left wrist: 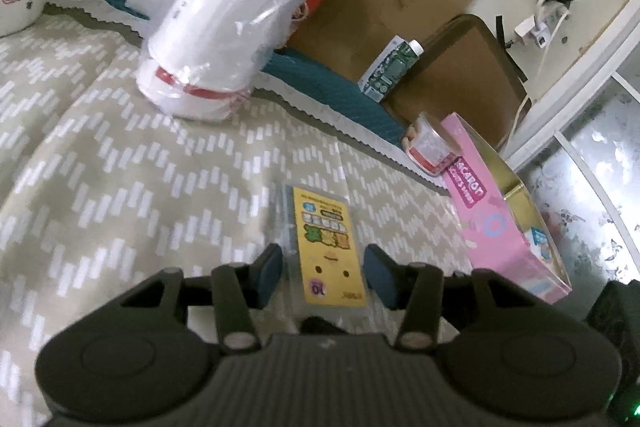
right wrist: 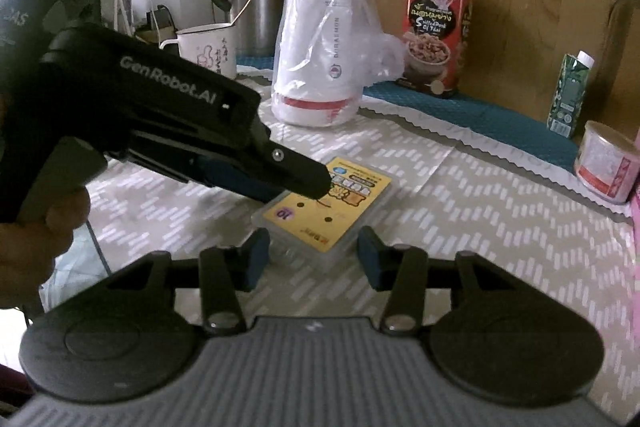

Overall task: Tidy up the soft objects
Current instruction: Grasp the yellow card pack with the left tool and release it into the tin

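counter (left wrist: 120, 155): covered with a grey chevron cloth, under both grippers.
cup stack (left wrist: 240, 11): bagged white cups, leaning, well ahead of the left fingers and to their left.
pink box (left wrist: 496, 227): just right of the left fingers.
packet (left wrist: 328, 251): flat yellow pack in a clear sleeve, lying on the counter; its long axis runs straight ahead between the left fingers, the "10" end nearest them.
left gripper (left wrist: 324, 275): fingers apart, one on each side of the packet's near end, not pressing it.
right gripper (right wrist: 310, 259): fingers parted, empty, the packet's near corner just ahead between them.
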`<action>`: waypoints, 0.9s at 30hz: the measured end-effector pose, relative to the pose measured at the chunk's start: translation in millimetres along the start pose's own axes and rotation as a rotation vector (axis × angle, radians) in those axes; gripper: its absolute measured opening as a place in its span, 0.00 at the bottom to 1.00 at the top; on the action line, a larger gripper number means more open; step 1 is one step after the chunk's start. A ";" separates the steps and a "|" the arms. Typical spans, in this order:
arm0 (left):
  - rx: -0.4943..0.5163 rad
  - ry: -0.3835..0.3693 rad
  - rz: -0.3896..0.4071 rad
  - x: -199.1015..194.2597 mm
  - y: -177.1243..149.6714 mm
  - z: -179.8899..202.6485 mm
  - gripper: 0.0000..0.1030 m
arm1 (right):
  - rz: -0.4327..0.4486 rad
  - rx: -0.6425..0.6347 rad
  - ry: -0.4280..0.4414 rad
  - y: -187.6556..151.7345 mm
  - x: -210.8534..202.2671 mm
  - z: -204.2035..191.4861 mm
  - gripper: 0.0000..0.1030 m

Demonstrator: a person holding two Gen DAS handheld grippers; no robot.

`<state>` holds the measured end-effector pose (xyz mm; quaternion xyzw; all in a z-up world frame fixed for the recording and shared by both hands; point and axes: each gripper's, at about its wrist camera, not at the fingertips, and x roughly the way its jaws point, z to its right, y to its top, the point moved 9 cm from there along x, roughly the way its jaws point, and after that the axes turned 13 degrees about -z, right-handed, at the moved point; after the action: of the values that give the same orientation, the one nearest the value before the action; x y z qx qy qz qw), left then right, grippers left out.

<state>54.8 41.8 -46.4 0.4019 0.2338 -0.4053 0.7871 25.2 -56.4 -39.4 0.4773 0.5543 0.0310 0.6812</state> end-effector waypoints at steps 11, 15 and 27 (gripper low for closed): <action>0.036 -0.009 -0.009 6.9 -10.2 23.3 0.74 | 0.014 0.040 0.015 -12.3 -8.3 6.5 0.51; 0.041 0.000 -0.022 9.1 -14.4 29.1 0.54 | 0.032 0.068 0.035 -20.0 -16.4 9.2 0.50; 0.200 -0.033 0.047 1.0 15.4 111.4 0.42 | 0.273 0.081 -0.131 -9.8 -79.3 36.1 0.49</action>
<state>72.8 -45.0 22.9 0.4772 0.1697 -0.4147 0.7560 18.3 -129.2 8.8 0.5764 0.4392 0.0698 0.6856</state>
